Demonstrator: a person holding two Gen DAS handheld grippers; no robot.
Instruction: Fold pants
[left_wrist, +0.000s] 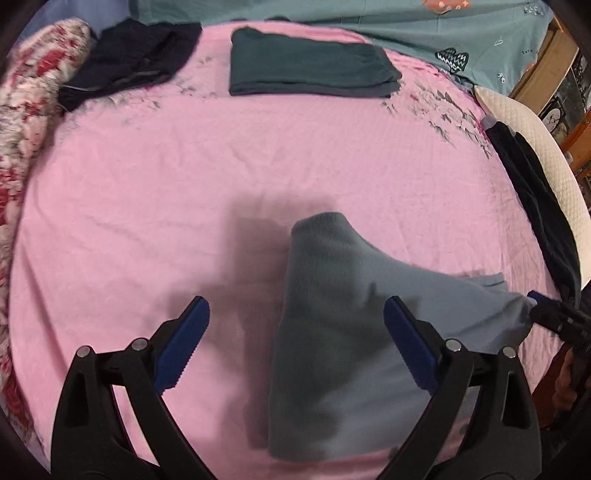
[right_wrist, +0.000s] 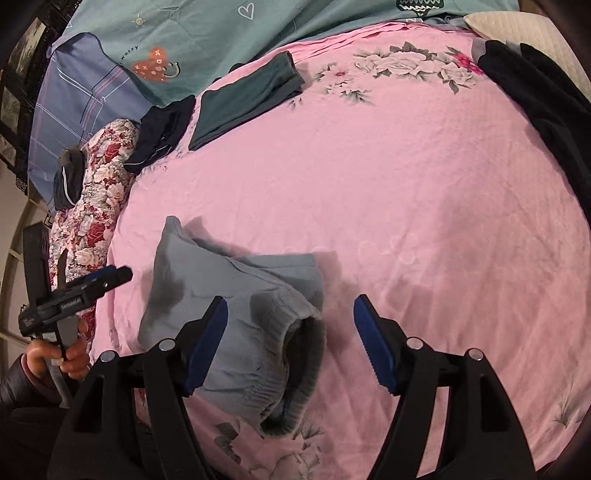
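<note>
Grey fleece pants (left_wrist: 332, 332) lie folded into a thick bundle on the pink bedsheet (left_wrist: 221, 166). In the right wrist view the pants (right_wrist: 236, 295) show their ribbed waistband at the near end. My left gripper (left_wrist: 295, 332) is open above the pants' left edge, holding nothing. My right gripper (right_wrist: 291, 339) is open, its left finger over the waistband, its right finger over bare sheet. The right gripper (left_wrist: 550, 314) also shows in the left wrist view at the pants' right corner. The left gripper (right_wrist: 107, 277) shows in the right wrist view beside the pants' left edge.
Folded teal pants (left_wrist: 310, 70) and a dark navy garment (left_wrist: 129, 62) lie at the far side of the bed. A black garment (left_wrist: 535, 192) lies along the right edge by a white pillow (left_wrist: 546, 155). A floral quilt (left_wrist: 29, 122) is bunched at the left.
</note>
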